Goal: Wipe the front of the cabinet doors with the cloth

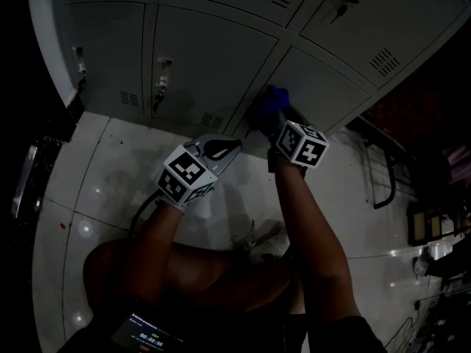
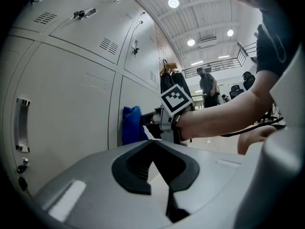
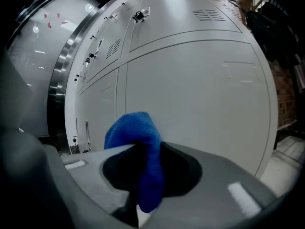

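Observation:
The blue cloth [image 3: 140,147] is pinched in my right gripper [image 3: 143,175], its bunched top pressed against a grey cabinet door [image 3: 205,94]. From the head view the cloth [image 1: 275,101] meets the lower row of doors [image 1: 213,57] near a seam, with the right gripper [image 1: 283,127] right behind it. The left gripper view shows the cloth [image 2: 132,125] flat against the door [image 2: 71,104]. My left gripper [image 1: 221,149] hangs lower left, away from the doors, jaws closed on nothing [image 2: 155,163].
The doors carry handles and locks [image 1: 160,79] and vent slots [image 1: 384,61]. A white tiled floor [image 1: 110,182] lies below. A dark metal frame [image 1: 383,175] stands to the right. People [image 2: 208,87] stand far off in the hall.

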`<control>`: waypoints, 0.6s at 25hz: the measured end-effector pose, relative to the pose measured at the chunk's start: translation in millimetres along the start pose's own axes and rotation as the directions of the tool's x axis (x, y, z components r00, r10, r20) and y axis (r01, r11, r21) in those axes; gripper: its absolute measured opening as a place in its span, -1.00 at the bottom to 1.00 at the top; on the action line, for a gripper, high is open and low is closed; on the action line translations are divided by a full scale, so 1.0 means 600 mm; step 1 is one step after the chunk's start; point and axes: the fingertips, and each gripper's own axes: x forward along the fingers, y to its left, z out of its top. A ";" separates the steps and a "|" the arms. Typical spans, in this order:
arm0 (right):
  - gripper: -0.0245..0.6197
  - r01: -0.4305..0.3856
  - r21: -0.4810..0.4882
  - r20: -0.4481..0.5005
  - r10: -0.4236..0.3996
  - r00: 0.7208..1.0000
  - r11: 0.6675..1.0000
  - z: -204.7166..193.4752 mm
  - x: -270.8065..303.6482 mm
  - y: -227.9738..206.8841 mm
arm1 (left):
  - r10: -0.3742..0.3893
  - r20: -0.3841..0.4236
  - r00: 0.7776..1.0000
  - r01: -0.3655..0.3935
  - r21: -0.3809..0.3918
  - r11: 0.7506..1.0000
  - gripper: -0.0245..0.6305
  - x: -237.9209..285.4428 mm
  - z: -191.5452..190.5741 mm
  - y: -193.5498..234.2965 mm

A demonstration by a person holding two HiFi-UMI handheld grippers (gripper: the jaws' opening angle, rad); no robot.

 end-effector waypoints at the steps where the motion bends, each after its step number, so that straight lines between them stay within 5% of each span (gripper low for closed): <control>1: -0.69 0.007 0.002 -0.002 -0.007 1.000 1.000 -0.001 -0.004 -0.010 | -0.001 -0.002 1.000 0.001 0.001 1.000 -0.93 0.000 -0.001 -0.001; 15: -0.69 0.194 0.090 -0.023 -0.193 0.981 0.977 -0.023 -0.086 -0.203 | -0.014 -0.023 1.000 0.014 0.012 1.000 -0.93 0.006 -0.009 -0.007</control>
